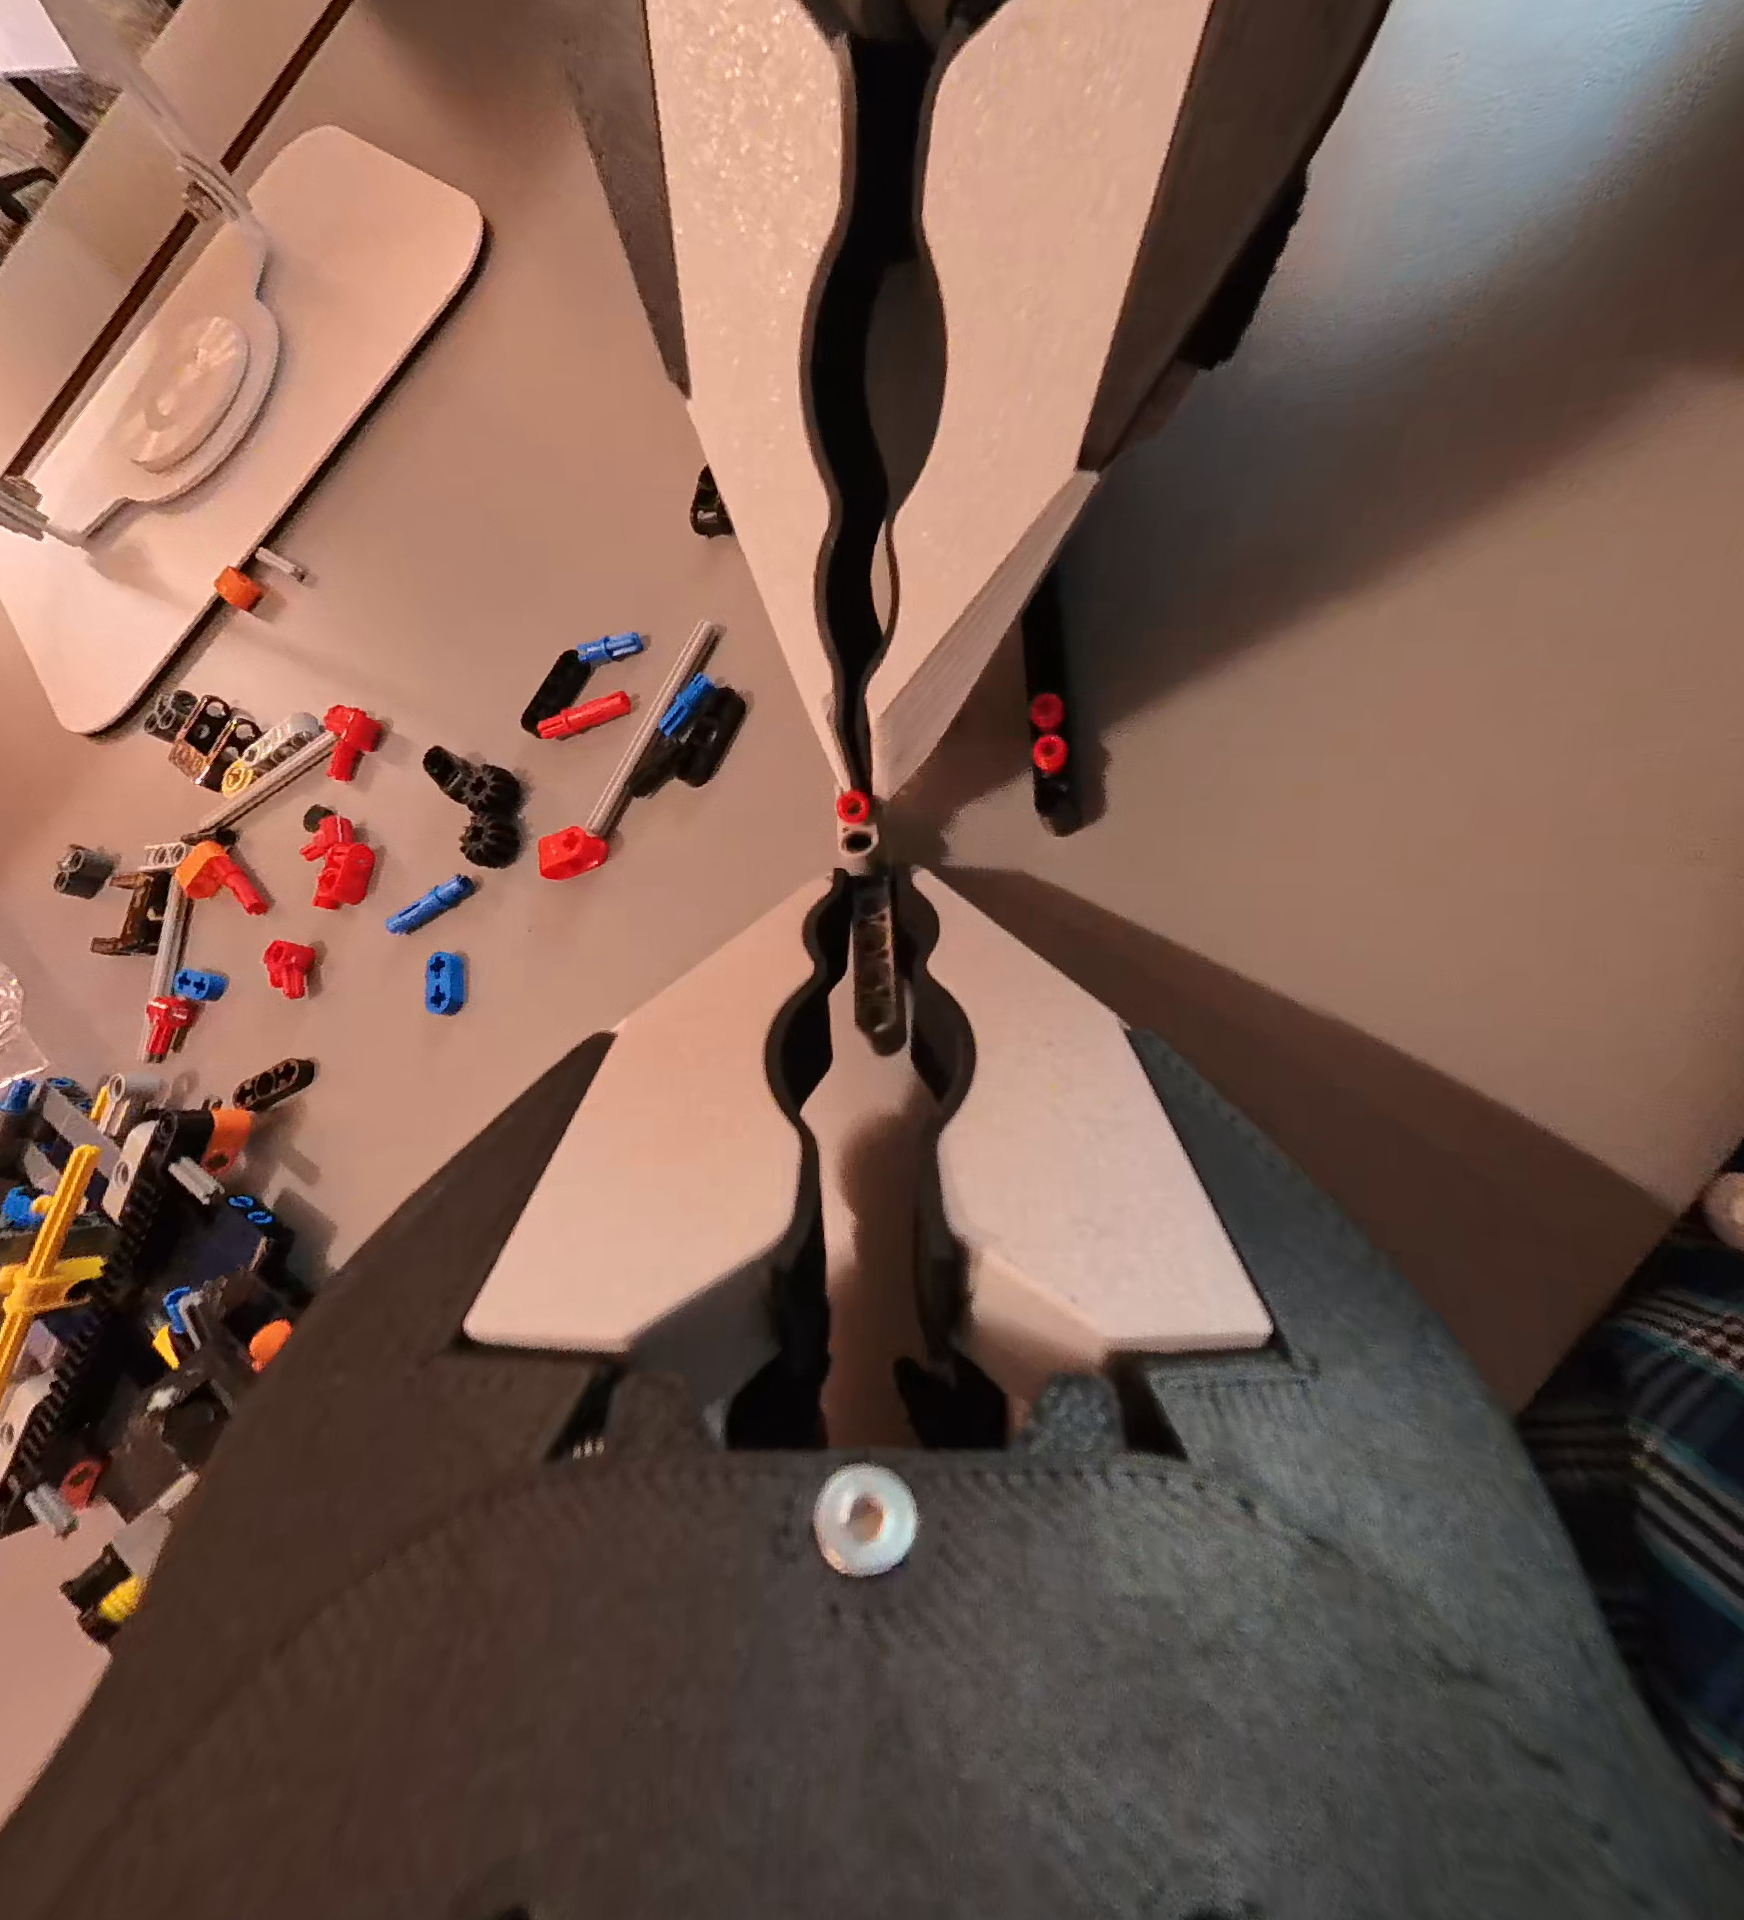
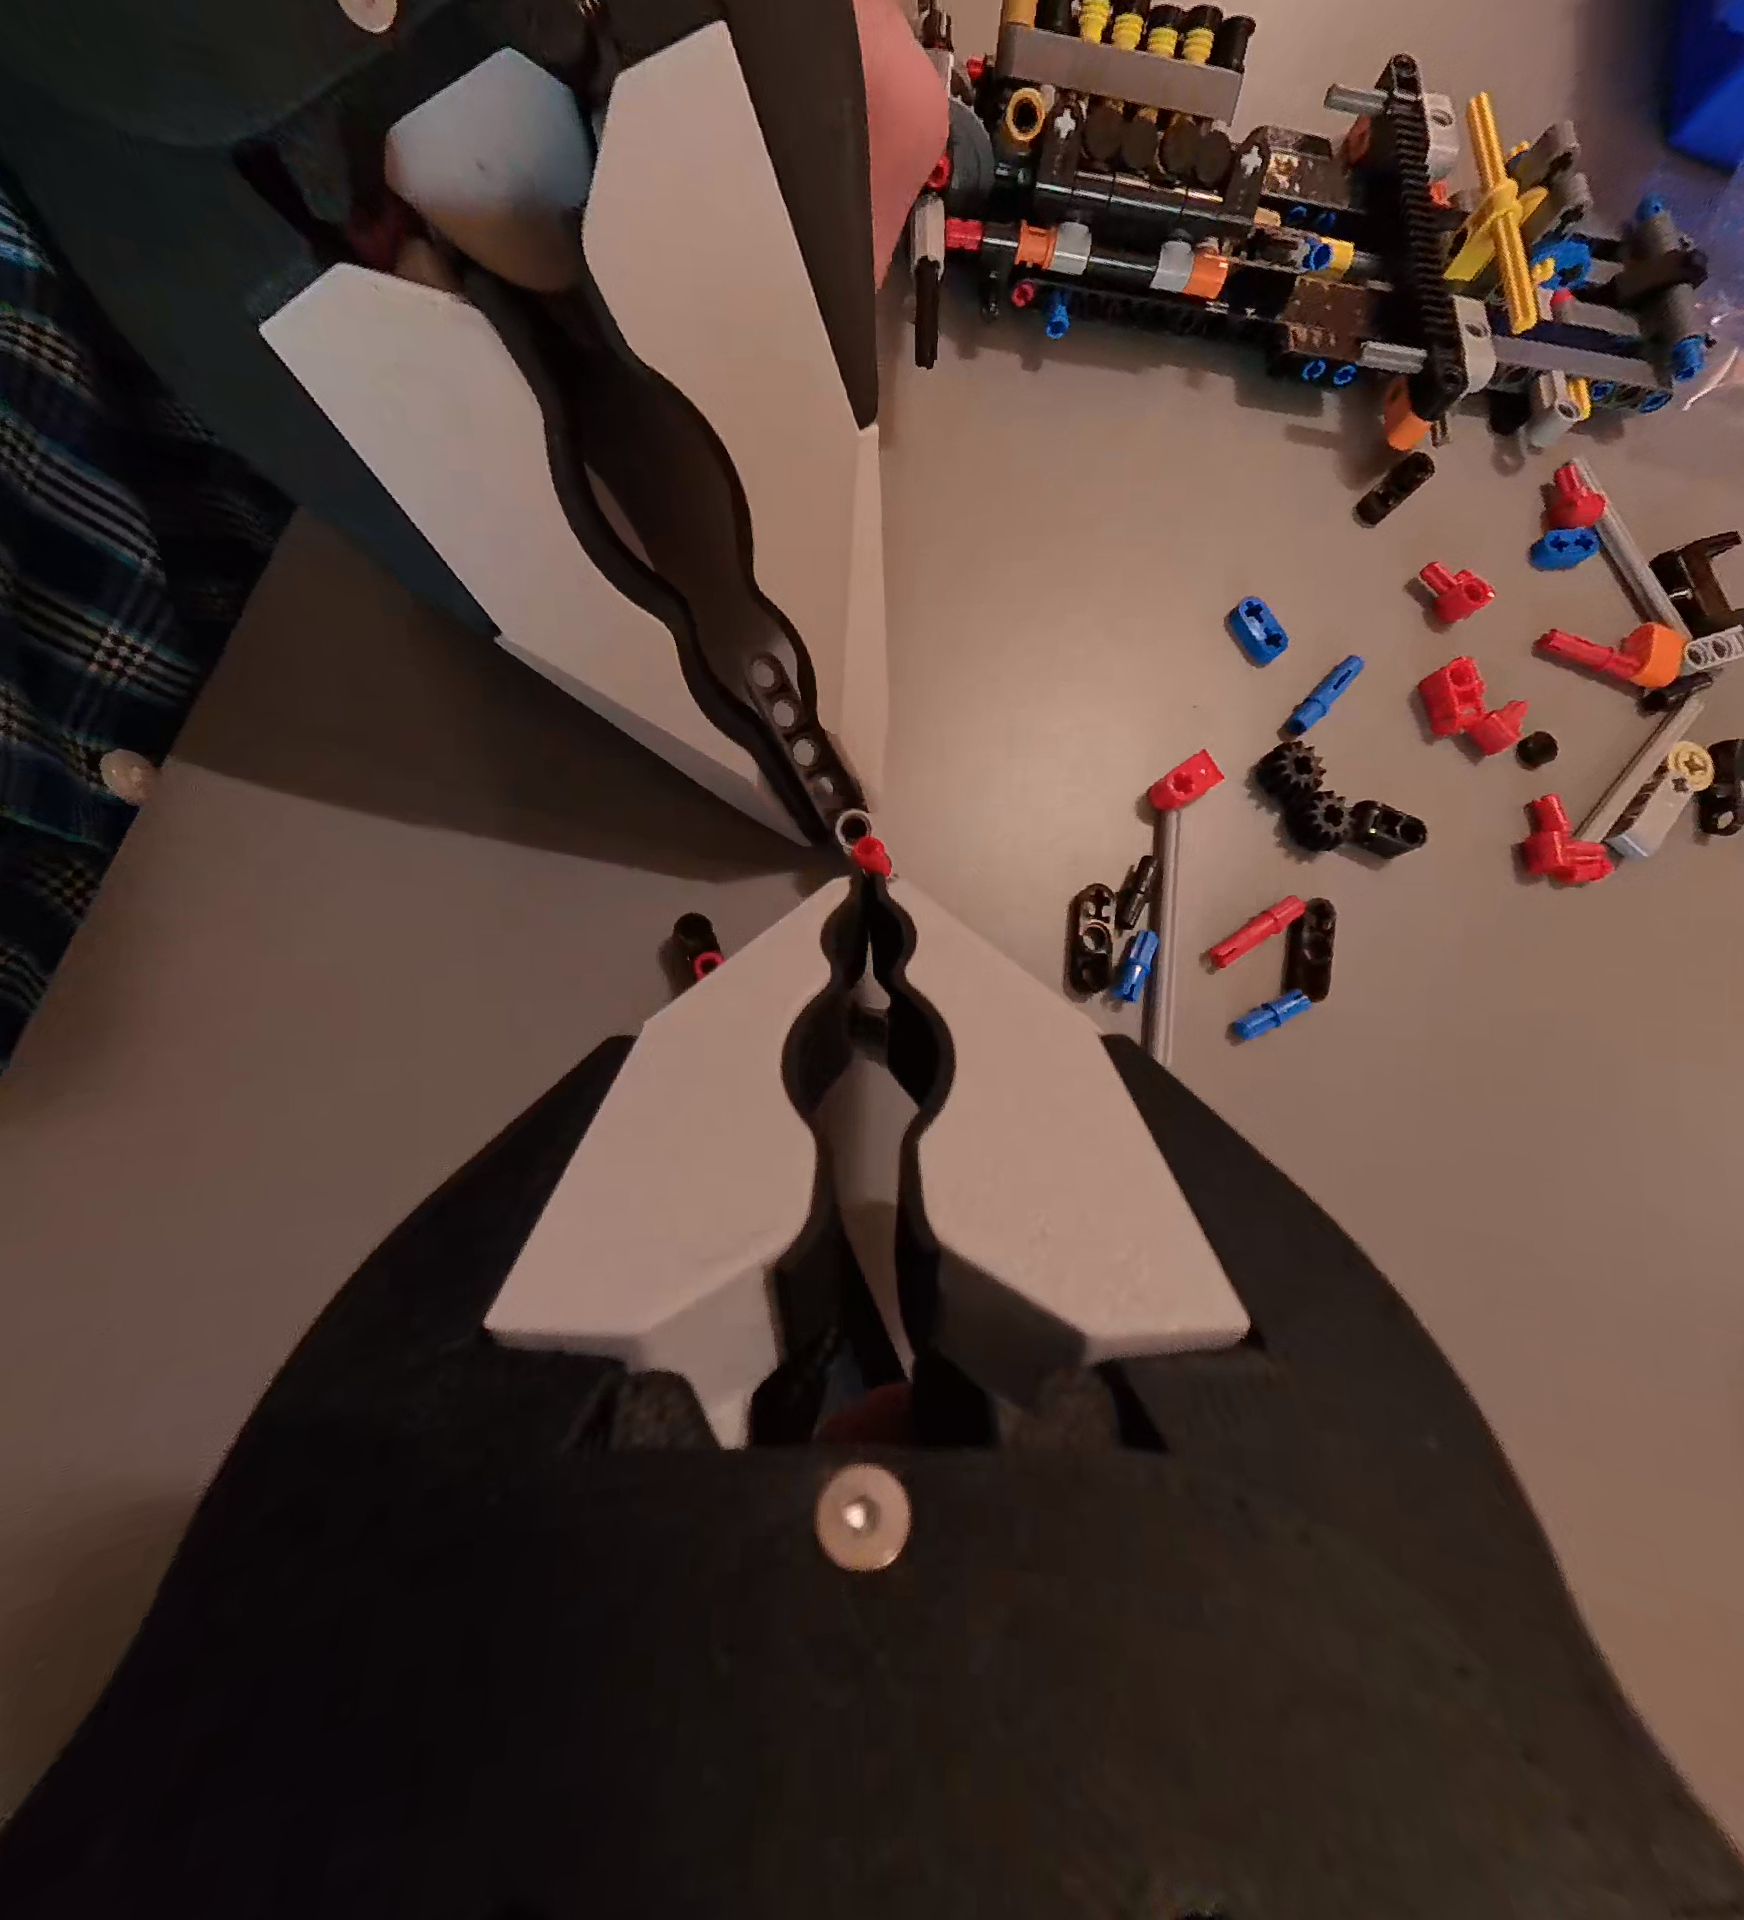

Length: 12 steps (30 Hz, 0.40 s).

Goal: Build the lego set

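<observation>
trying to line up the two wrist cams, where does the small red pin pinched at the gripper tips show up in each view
Left wrist view: the red pin sits just above centre, at the tip of the right gripper that reaches down from the top.
Right wrist view: it sits near centre, at the tips of that view's own gripper.
Shared landmark: the pair of black gears lying on the table.

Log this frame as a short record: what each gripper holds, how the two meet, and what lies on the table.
left gripper: shut on black beam
right gripper: shut on red pin
contact: pin at the beam's end hole, tips nearly touching
loose parts: red, blue, black and grey pieces scattered on table
built chassis: beyond the loose parts
</observation>
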Tool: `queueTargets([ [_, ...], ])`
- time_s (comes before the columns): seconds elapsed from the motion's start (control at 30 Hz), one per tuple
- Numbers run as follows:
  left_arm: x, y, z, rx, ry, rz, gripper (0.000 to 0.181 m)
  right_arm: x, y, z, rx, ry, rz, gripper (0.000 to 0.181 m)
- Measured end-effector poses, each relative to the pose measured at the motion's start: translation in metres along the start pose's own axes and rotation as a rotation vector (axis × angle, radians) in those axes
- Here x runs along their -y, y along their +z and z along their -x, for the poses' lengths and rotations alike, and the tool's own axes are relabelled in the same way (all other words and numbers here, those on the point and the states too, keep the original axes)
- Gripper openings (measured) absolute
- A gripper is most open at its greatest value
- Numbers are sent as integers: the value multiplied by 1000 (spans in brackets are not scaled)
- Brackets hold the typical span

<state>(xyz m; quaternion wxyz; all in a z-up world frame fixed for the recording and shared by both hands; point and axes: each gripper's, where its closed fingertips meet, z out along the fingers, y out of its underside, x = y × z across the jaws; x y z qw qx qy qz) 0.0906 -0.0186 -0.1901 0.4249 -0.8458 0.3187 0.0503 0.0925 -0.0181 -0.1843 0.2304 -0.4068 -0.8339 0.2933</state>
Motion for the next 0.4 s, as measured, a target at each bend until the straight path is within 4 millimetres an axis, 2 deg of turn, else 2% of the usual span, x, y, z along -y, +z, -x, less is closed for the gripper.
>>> queueTargets([
  [0.03,0,0,0,0,0,1,6,0,0,0,-1,2,0,0],
  [0.4,-3,3,0,3,6,14,7,-2,2,-4,-15,3,8,0],
])
